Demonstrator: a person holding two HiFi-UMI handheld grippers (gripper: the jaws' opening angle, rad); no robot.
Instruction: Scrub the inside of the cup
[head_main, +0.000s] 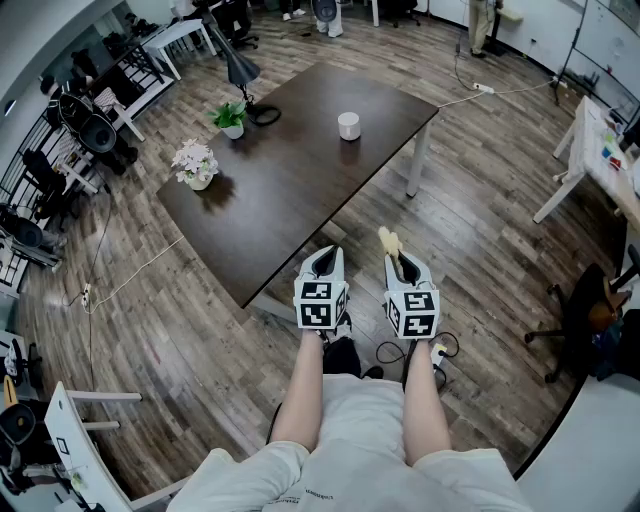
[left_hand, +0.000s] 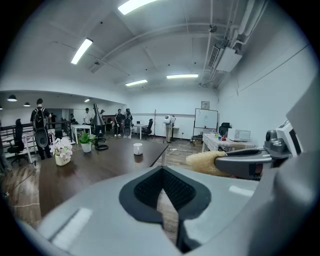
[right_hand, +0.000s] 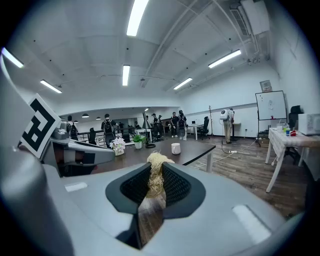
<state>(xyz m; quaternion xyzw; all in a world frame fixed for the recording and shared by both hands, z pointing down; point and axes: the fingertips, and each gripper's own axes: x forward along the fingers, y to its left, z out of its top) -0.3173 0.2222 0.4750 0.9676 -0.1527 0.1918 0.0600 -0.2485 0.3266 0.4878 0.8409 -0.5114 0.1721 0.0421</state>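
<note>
The white cup (head_main: 348, 125) stands on the far part of the dark table (head_main: 290, 190), well ahead of both grippers; it also shows small in the left gripper view (left_hand: 137, 148) and the right gripper view (right_hand: 175, 148). My left gripper (head_main: 325, 257) (left_hand: 161, 172) is shut with nothing in it, held off the table's near corner. My right gripper (head_main: 403, 262) (right_hand: 155, 171) is shut on a pale yellow fibrous scrubber (head_main: 390, 242) (right_hand: 156, 172), whose tuft sticks out past the fingertips. Both grippers hover side by side over the floor.
On the table stand a small green plant (head_main: 231, 118), a pot of pale flowers (head_main: 195, 163) and a black desk lamp (head_main: 240, 70). A white desk (head_main: 590, 150) is at the right, a chair (head_main: 585, 320) near it. People stand far back in the room.
</note>
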